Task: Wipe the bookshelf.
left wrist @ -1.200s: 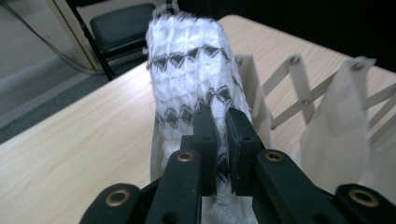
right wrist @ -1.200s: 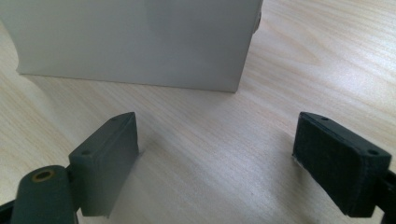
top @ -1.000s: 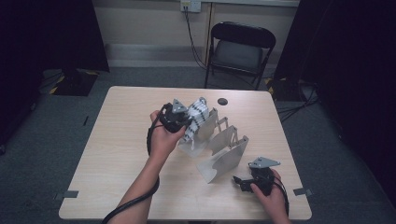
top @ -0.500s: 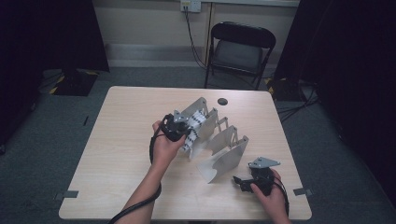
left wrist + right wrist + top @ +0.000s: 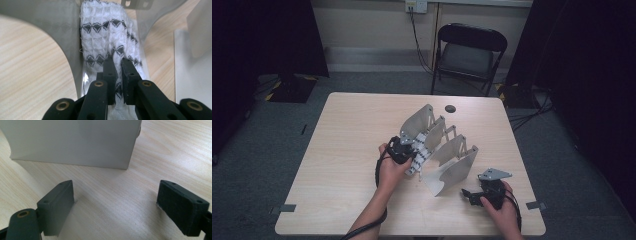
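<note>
Two grippers at work over a pale wooden desk. Left gripper sits mid-desk, just left of a grey metal rack of fanned-out plates that runs from the far middle toward the near right corner. Its jaws are pinched tight on a white knitted cloth with black diamond bands; in the left gripper view a fold of the knit bulges up between the pads. The cloth hangs into the gap between two plates on the rack's left side, lying against the curved plate to its left. Judgement: the cloth is gripped by one edge so that the rest can trail down into the slot, and the rack's dividers are meant to keep such pieces upright and apart. Insertion looks partway done; the cloth seems not yet let go.

Right gripper rests near the desk's near right corner, just short of the rack's last plate. Jaws spread wide, nothing between them but bare wood. Judgement: it is parked clear of the rack, close enough to steady the end plate if the rack shifts while the cloth goes in.

A small dark disc lies near the far edge, well apart from both grippers.
</note>
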Available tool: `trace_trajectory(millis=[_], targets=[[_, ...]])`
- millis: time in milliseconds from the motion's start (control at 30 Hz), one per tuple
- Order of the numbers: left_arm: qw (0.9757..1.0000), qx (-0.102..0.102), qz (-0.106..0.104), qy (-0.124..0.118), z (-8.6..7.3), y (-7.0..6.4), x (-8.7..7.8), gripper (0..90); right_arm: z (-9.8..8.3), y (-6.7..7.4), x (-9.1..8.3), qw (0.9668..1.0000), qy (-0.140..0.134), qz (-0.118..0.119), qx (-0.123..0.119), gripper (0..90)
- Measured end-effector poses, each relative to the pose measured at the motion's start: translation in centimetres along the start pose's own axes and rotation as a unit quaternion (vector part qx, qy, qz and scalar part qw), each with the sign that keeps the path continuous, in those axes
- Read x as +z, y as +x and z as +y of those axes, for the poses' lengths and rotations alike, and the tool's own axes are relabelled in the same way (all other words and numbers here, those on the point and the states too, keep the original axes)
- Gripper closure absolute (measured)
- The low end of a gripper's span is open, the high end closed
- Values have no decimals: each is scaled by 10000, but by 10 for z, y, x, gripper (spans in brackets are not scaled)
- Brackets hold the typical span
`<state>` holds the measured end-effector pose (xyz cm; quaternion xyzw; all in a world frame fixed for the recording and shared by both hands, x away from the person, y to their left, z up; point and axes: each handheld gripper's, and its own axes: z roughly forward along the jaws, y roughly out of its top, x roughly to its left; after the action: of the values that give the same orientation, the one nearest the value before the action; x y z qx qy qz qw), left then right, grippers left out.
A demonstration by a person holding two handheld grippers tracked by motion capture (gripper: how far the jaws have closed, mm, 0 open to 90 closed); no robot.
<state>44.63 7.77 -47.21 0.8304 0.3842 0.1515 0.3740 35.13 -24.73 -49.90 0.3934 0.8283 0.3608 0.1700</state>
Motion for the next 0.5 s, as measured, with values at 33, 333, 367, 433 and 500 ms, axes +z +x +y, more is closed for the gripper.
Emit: trace_trajectory(millis=[33,333,367,433,500], targets=[[10000,-44,1,6,-2,-1,1,837,0,0,0,10000,0,0,0,136],[9995,-141,-165,-242,-2,-5,-12,707,0,0,0,10000,4,-1,6,136],[9993,-184,-184,-265,-3,-6,-13,707,0,0,0,10000,4,-1,6,136],[9990,-215,-216,-326,-7,-9,-16,651,0,0,0,10000,4,-1,6,136],[9988,-251,-269,-312,-11,-11,-14,618,0,0,0,10000,4,-2,6,136]])
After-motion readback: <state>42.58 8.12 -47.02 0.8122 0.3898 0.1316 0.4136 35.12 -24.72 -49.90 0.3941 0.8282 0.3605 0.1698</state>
